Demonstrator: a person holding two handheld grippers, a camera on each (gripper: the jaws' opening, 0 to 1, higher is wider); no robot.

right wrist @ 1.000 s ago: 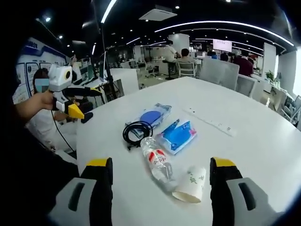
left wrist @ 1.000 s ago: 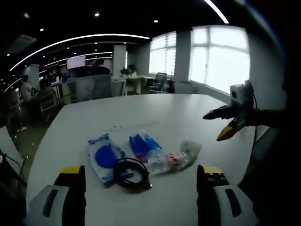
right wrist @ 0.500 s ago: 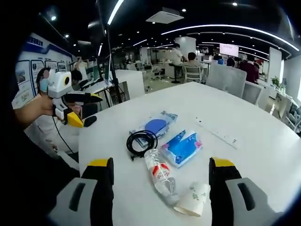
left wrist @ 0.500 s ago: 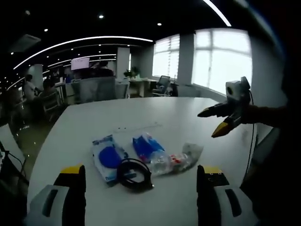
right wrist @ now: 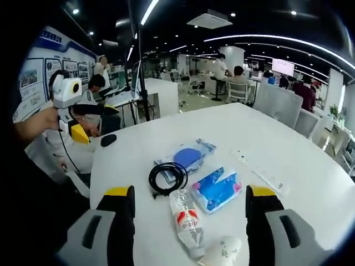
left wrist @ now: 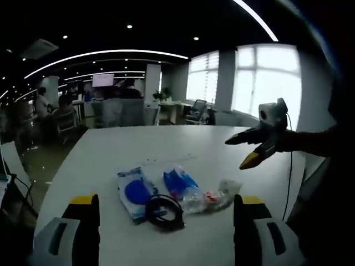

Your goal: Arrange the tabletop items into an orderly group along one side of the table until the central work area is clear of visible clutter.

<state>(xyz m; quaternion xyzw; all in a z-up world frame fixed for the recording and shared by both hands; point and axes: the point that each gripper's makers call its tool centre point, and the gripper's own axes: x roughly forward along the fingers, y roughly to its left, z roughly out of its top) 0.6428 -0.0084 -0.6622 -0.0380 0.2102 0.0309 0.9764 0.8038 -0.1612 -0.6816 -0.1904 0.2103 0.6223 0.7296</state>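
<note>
Cluster: the clutter sits mid-counter, ahead of both my pairs of fingers, none of it at an edge yet.
Bottle: a crushed plastic bottle (right wrist: 184,220) lies on its side between my right fingers, cap end toward the cable; I can't tell if any liquid is left in it.
Paper cup: a paper cup (right wrist: 222,252) lies tipped over just beside the bottle's base, low between my right fingers; its inside is hidden from me.
Cable: a coiled black cable (right wrist: 167,178) lies just beyond the bottle, overlapping the edge of a clear pouch with a blue disc inside (right wrist: 184,157).
Tissue pack: a blue soft pack (right wrist: 216,189) lies right of the bottle.
Power strip: a white power strip (right wrist: 260,173) lies farther out on the white counter (right wrist: 183,124).
Left fingers (left wrist: 165,233): spread wide, holding nothing, hovering short of the cluster.
Right fingers (right wrist: 188,224): spread wide, empty, above the bottle and cup.
Risk, rolling: the bottle and cup are round and light; a sideways nudge could send them rolling off.
Risk, snag: lifting the cable may drag the pouch along.
Risk, crush: squeezing the cup hard would likely flatten it.
</note>
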